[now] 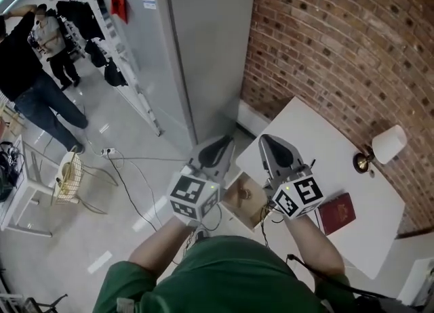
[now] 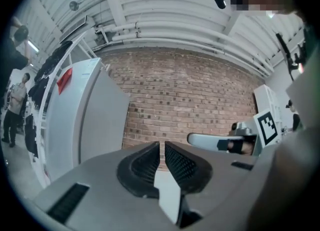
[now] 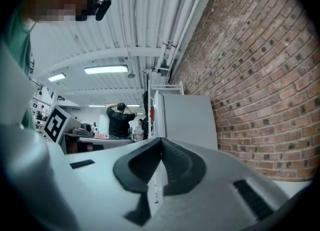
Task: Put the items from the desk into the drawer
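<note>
Both claws are held up at the white desk's (image 1: 319, 156) near corner. The left gripper (image 1: 220, 145) has its jaws all but touching, with nothing between them. The right gripper (image 1: 271, 143) is pressed together and empty. The red book (image 1: 337, 213) lies by the front edge and the lamp (image 1: 381, 148) by the brick wall (image 1: 339, 40), with open desktop between them. Beneath the claws is seemingly an open drawer (image 1: 244, 196).

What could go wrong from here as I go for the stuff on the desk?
The left gripper and right gripper are both shut and raised off the desk. Going for the book without opening would likely just shove it. The lamp stands near the desk's edge, so a wide swing might knock it. Loose cables trail across the floor beside you, a possible trip.
</note>
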Tool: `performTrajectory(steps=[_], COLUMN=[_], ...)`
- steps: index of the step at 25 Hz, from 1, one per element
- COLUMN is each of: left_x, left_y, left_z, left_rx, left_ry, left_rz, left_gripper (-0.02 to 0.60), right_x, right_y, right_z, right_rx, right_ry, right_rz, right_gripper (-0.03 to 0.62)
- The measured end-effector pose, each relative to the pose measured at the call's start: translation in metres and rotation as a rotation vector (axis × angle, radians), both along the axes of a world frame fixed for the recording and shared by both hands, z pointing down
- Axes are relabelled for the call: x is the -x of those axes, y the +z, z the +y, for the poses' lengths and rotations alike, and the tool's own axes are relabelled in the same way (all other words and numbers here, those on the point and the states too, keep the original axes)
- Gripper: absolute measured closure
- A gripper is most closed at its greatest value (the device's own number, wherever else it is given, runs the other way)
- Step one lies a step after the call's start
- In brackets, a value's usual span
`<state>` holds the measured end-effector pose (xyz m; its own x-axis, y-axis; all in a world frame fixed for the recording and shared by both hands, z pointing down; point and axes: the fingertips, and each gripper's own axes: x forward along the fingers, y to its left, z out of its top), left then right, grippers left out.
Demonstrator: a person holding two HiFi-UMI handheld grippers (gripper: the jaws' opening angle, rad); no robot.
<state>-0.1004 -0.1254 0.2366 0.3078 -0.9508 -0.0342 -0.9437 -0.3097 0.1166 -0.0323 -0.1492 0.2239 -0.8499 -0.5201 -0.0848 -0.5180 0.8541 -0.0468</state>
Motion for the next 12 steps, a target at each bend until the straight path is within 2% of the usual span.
performTrajectory(steps=[3,5,8,12], left_x=[-0.006,-0.009,-0.016,-0.027], left_y=[-0.022,-0.034,-0.039,-0.037], left_z=[0.002,0.002,0.001,0.001], left_rx=[-0.058,-0.090,-0.103,-0.116], left_ry=[-0.003,-0.006,-0.005,0.006], left_rz=[-0.019,-0.032,-0.042,-0.056], left_gripper=[0.551,0.551,0.551,0.551], right_x=[-0.010,-0.016,-0.023,-0.029], right_y=[-0.018,-0.030,-0.040,-0.041], right_z=[0.003,0.006,0.014,0.025], right_rx=[-0.073,-0.159,-0.273,-0.339], right_ry=[0.033,0.079,0.156,0.183], right_rz=[0.012,0.043,0.099,0.118], right_gripper=[0.591,0.591,0.591,0.592])
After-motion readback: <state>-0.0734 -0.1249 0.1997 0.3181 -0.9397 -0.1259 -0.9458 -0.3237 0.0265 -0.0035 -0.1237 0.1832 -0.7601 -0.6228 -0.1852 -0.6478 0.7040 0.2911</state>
